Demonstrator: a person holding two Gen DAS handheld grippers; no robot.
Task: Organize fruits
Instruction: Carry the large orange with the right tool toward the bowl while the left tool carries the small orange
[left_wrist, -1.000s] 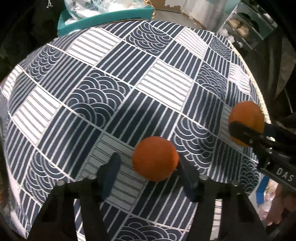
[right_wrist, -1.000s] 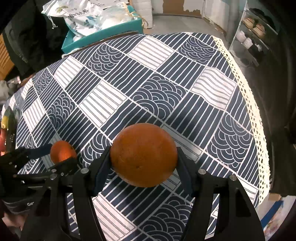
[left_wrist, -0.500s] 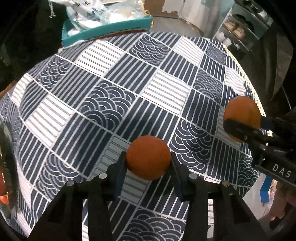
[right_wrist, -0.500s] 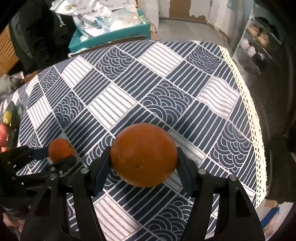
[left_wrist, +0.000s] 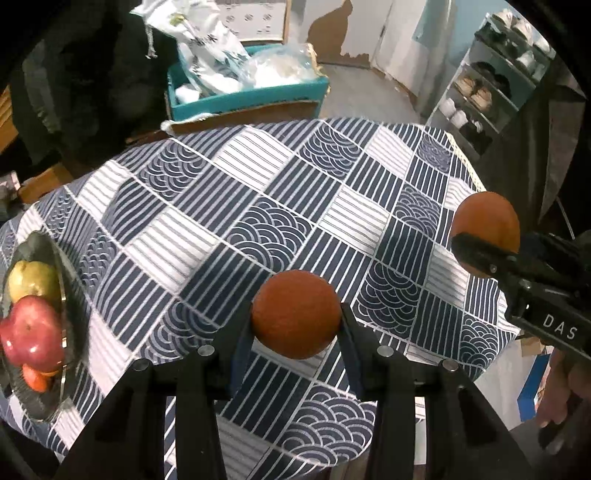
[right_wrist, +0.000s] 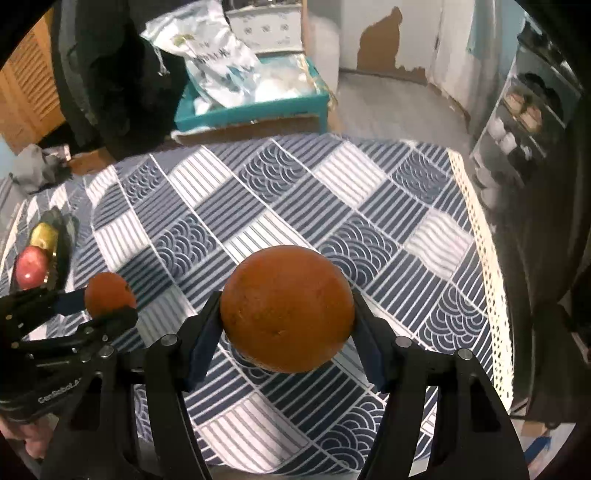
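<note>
Oranges (left_wrist: 295, 314) round, no long axis

Each camera sits just behind its own tongs and looks steeply down along them onto the counter (left_wrist: 280, 206), from close above. The left view faces the middle, with the right tongs (left_wrist: 484, 236) at its right edge. The right view shows the left tongs (right_wrist: 107, 299) at lower left. Both share the bowl (left_wrist: 70, 295) and teal box (right_wrist: 255, 107).
</note>
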